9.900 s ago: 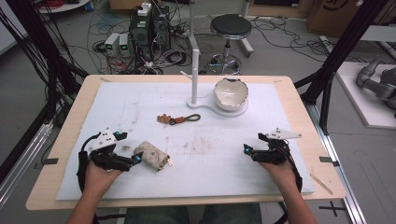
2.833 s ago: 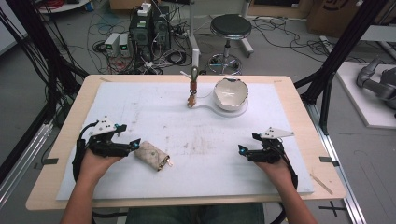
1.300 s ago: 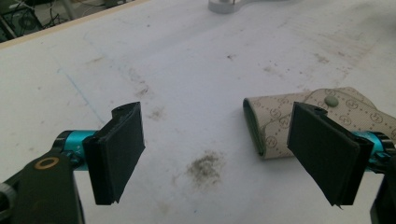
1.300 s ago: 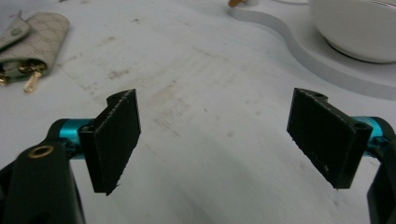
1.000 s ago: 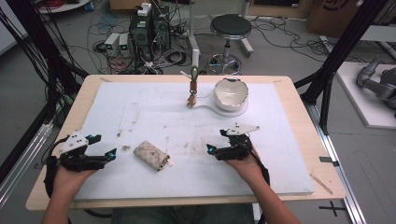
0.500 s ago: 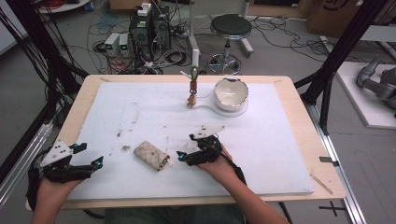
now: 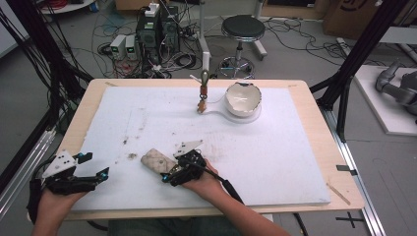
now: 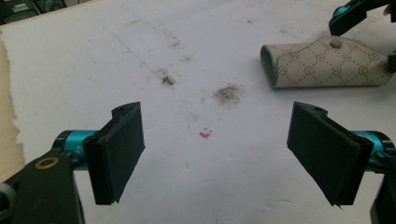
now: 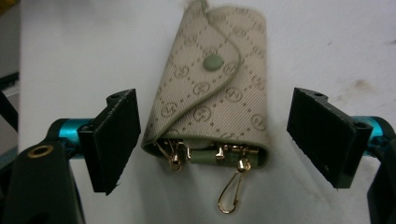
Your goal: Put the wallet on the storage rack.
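right claw spread wide, jaws flanking beige key pouch without touching, left claw released over bare white mat, hands low at near bench edge

Wooden table w/ white sheet on top, smudged & stained. Grey floor behind, lots of cables trailing over it. Round black stool on chrome base, just past table's far edge. Stacked electronics boxes to its left. Black frame struts both sides; cardboard box top right
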A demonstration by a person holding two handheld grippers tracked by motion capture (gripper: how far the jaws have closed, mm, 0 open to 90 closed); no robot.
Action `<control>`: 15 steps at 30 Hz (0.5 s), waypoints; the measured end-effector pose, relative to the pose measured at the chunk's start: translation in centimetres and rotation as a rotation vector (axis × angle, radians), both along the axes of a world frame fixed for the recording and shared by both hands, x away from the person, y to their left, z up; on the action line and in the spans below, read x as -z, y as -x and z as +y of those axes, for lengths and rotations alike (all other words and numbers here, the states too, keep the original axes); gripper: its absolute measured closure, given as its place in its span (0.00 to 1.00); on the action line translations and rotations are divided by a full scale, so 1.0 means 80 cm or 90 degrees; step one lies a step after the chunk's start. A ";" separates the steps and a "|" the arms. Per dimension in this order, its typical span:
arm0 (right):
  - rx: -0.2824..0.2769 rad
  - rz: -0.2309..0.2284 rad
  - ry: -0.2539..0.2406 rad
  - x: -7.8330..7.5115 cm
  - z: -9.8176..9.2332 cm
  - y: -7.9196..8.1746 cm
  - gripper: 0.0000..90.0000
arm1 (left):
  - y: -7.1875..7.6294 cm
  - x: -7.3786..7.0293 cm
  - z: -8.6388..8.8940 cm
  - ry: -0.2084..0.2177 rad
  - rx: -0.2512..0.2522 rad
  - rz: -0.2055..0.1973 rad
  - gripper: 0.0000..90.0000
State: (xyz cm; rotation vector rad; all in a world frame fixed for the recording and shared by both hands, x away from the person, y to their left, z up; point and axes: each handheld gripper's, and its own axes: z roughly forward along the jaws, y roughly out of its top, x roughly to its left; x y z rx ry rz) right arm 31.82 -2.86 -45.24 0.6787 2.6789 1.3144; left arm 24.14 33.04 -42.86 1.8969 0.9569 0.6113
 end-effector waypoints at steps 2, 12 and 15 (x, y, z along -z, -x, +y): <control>0.001 0.006 0.036 0.002 0.007 0.001 0.19 | -0.001 0.002 -0.001 0.001 -0.001 0.004 0.21; -0.006 -0.025 0.096 0.004 0.019 0.006 0.19 | -0.004 0.002 -0.010 -0.006 0.006 0.004 0.21; -0.006 -0.045 0.113 0.005 0.022 0.008 0.19 | -0.005 0.003 -0.011 -0.008 0.007 0.008 0.21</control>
